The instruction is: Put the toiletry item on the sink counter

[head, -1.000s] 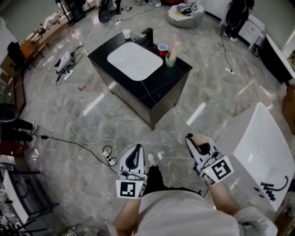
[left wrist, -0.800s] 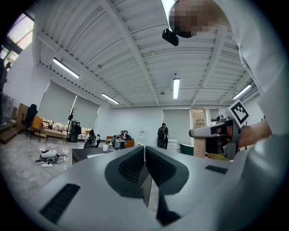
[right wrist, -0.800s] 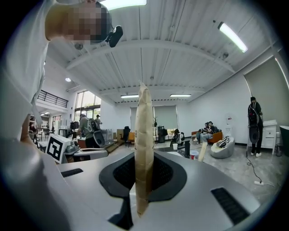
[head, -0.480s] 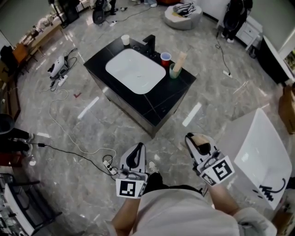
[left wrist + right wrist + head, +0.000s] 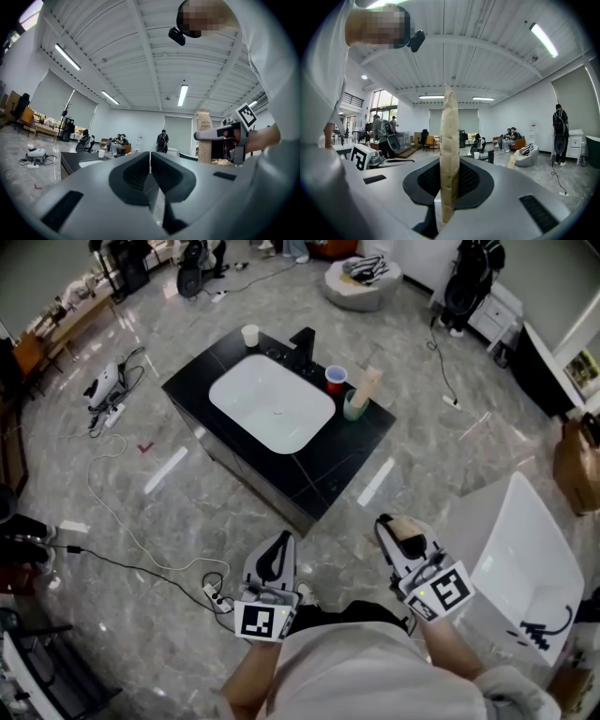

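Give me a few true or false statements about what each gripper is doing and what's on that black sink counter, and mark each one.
1. The right gripper is clamped on a flat tan packet. True.
2. The left gripper holds a cup. False: its jaws are together with nothing between them.
3. A red cup stands on the sink counter. True.
4. Both grippers are above the sink counter. False: both are over the floor, short of the counter's near corner.
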Demonstrator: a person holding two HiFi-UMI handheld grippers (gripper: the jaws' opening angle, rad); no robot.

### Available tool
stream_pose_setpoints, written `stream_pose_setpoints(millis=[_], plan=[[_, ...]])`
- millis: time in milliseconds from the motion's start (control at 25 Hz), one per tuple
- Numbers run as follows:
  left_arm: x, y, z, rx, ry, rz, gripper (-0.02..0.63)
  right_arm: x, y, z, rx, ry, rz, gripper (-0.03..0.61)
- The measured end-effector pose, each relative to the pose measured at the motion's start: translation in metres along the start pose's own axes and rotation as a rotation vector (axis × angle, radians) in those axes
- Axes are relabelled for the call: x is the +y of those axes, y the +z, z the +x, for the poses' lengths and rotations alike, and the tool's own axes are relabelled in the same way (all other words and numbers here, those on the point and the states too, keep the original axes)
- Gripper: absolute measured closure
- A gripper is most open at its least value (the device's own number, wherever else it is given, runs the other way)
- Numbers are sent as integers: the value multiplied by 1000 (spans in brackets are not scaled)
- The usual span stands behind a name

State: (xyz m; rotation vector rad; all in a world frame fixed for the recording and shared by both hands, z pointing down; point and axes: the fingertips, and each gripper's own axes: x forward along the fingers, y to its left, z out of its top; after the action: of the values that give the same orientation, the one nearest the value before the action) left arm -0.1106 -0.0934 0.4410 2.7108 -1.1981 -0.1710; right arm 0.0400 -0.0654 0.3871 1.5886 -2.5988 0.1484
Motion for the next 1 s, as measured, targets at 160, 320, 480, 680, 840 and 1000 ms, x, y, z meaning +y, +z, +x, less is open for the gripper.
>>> stream_pose_setpoints(millis=[160, 320, 480, 680, 840, 1000], plan=[[3, 6, 8, -14, -9, -3, 601, -5, 3, 2, 3, -10, 1, 522], [5, 4, 15, -6, -8, -8, 601, -12, 6, 8, -7, -6, 4, 522], [3, 1, 23, 7, -2, 1, 601, -25, 7, 14, -20, 0, 12, 522], [4, 0, 41, 9, 43, 25, 601, -48, 9, 28, -46, 44, 24, 522], [-2, 5, 61, -7, 98, 27, 601, -74, 7, 41, -35, 90, 33, 522], [-1, 6, 89, -7, 144, 51, 601, -99, 7, 60, -34, 152, 41, 522]])
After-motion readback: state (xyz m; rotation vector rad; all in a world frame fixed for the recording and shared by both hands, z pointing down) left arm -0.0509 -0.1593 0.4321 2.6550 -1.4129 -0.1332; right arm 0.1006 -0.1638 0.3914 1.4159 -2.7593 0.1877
